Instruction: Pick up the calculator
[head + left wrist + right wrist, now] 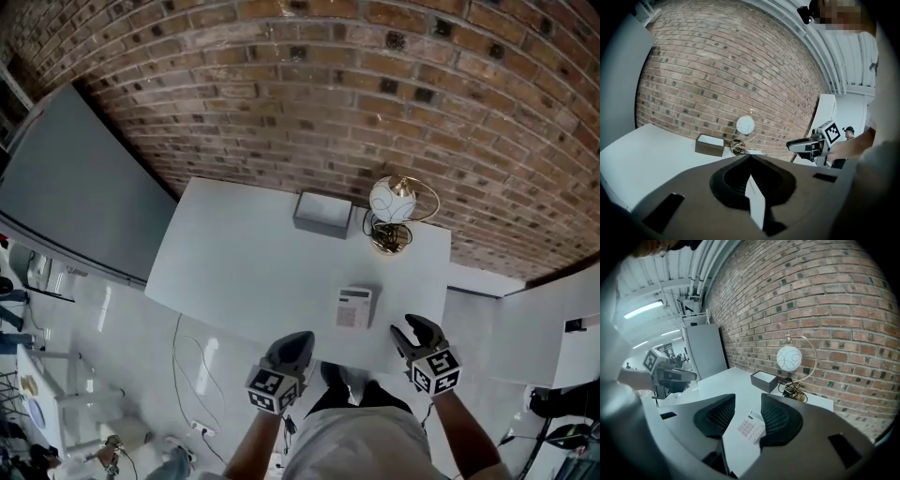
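White calculator (750,427) partly behind right gripper (748,397)

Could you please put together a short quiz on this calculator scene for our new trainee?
1. True or false: the calculator lies on the table, and no jaws grip it.
2. Compare the left hand-held gripper and the right hand-held gripper. Which has its jaws apart? A) left B) right C) both
3. Name the thing that stands beside the globe lamp at the table's far edge, by the brick wall.

Key: 1. True. 2. B; the left one's jaws are together. 3. The box.
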The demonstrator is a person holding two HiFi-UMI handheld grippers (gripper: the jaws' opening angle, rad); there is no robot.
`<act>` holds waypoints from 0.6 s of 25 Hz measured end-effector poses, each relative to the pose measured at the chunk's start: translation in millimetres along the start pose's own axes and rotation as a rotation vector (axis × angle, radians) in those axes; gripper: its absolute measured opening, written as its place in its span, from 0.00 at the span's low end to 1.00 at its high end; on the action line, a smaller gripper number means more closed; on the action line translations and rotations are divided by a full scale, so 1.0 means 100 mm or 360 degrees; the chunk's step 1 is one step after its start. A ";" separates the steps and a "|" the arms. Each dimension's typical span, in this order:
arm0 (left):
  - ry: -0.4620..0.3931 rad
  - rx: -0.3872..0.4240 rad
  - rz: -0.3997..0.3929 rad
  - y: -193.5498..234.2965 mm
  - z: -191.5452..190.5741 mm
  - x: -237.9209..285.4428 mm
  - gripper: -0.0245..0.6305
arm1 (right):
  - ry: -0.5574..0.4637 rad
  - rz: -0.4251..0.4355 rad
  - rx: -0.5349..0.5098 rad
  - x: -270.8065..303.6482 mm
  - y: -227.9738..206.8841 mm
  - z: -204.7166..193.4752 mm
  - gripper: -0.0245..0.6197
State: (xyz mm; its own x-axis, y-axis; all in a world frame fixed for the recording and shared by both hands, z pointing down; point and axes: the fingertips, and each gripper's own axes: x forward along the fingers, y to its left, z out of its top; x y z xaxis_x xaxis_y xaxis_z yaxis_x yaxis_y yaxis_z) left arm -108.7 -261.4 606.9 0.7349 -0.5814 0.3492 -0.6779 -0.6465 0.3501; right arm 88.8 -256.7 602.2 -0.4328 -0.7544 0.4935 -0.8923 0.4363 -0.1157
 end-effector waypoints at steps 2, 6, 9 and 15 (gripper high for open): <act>0.0013 0.0001 0.0000 0.10 -0.01 0.01 0.06 | 0.0028 0.0004 0.0009 0.09 0.02 -0.04 0.33; 0.0026 -0.0025 -0.0004 0.20 -0.06 0.04 0.06 | 0.0078 0.0014 0.0027 0.22 0.03 -0.09 0.33; 0.0037 -0.0048 -0.0001 0.23 -0.13 0.08 0.06 | 0.0104 0.0011 0.0038 0.25 0.00 -0.11 0.33; 0.0059 -0.0080 0.0026 0.26 -0.23 0.21 0.06 | 0.0160 0.0048 0.0047 0.37 -0.14 -0.23 0.33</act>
State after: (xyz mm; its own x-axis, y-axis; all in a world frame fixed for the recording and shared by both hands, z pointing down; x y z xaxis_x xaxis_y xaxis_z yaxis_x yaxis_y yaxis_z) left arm -111.6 -279.0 643.6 0.7228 -0.5727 0.3868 -0.6909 -0.6106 0.3871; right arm 87.9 -279.3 641.6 -0.4458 -0.6874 0.5733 -0.8831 0.4422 -0.1565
